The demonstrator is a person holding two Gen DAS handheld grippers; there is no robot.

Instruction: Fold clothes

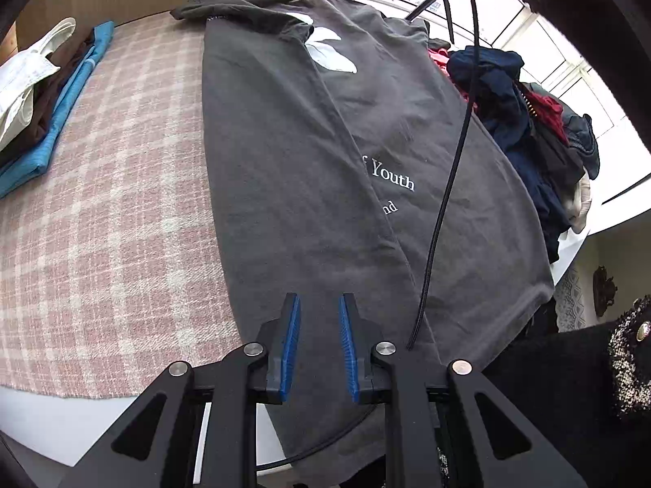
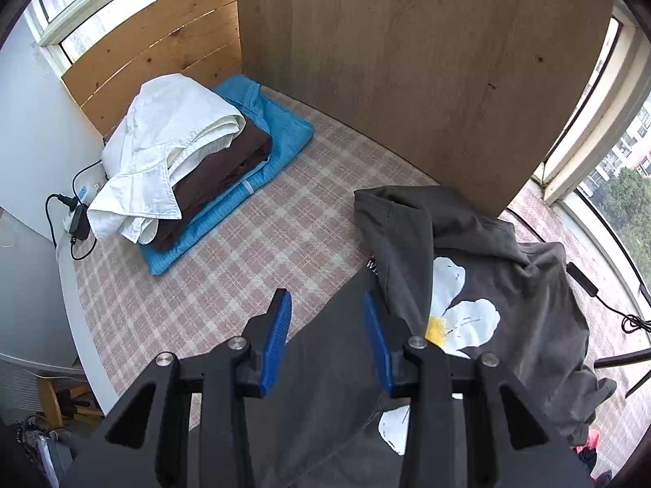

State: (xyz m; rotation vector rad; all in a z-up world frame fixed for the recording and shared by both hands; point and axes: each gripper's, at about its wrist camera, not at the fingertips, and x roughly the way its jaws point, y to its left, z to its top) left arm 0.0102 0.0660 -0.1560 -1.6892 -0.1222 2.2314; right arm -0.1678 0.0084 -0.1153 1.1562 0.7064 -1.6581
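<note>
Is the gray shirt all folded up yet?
Not yet. The gray shirt has one side folded over, but it lies long across the table, unlike the folded stack.

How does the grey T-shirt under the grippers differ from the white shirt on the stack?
The grey T-shirt lies alone on the checked cloth, only partly folded, one side turned over and a sleeve bunched; the white shirt is folded small on top of a brown garment and a blue garment. The grey T-shirt bears a flower print and lettering; the white shirt is plain, with a collar. Both rest on the same table.
</note>
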